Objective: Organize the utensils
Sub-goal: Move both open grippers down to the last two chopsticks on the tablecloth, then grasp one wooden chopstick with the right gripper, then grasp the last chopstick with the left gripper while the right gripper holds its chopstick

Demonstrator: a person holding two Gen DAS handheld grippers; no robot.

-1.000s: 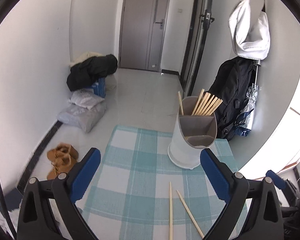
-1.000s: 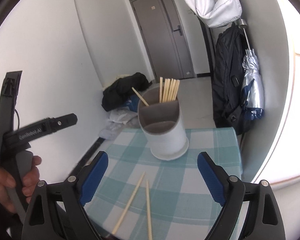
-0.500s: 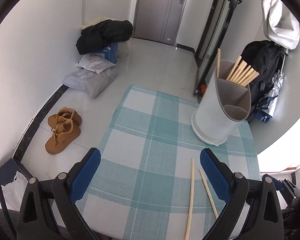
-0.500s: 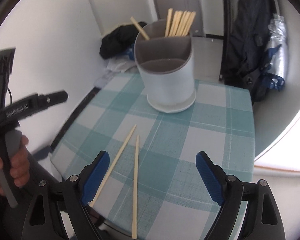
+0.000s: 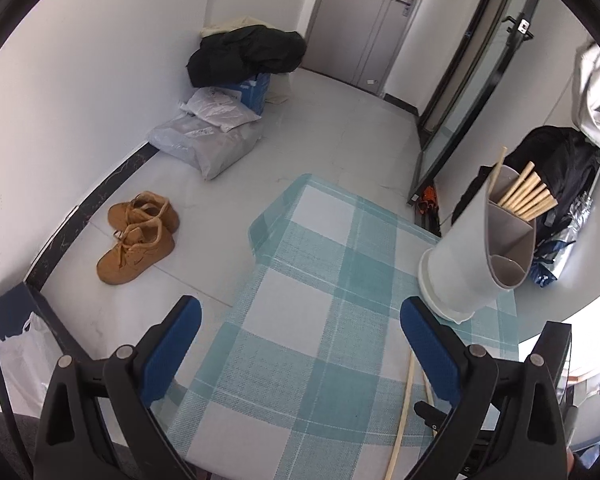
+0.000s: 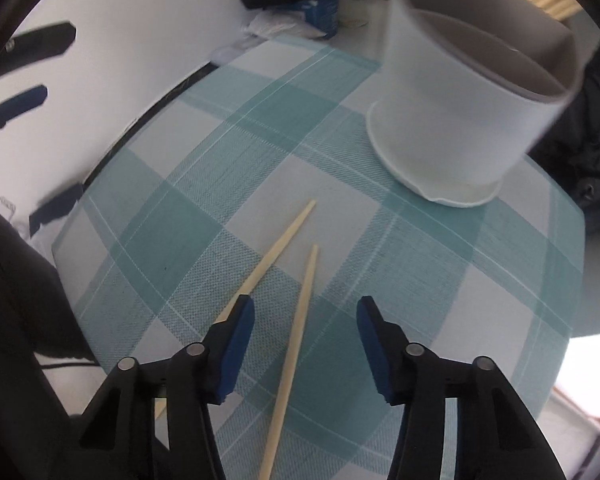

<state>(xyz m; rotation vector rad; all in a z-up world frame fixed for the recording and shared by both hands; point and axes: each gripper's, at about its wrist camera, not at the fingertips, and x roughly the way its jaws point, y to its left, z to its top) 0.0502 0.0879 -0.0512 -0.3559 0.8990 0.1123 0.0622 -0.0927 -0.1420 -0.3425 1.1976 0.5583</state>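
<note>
Most chopsticks (image 5: 526, 200) sit in the holder (image 6: 460, 92); two loose chopsticks (image 6: 296, 320) remain on the surface (image 6: 220, 184). Right hand-held gripper (image 6: 306, 336) gapes around one, left hand-held gripper (image 5: 300, 344) wide, empty.

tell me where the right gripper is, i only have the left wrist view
observer: the right gripper is low over the cloth, open, with one chopstick lying between its fingers
operator: and the second one
observer: the other chopstick lies just left of it and runs under the left finger; the two do not cross where they show
operator: which way do they point
observer: both far ends point toward the holder and stop short of its base
</note>
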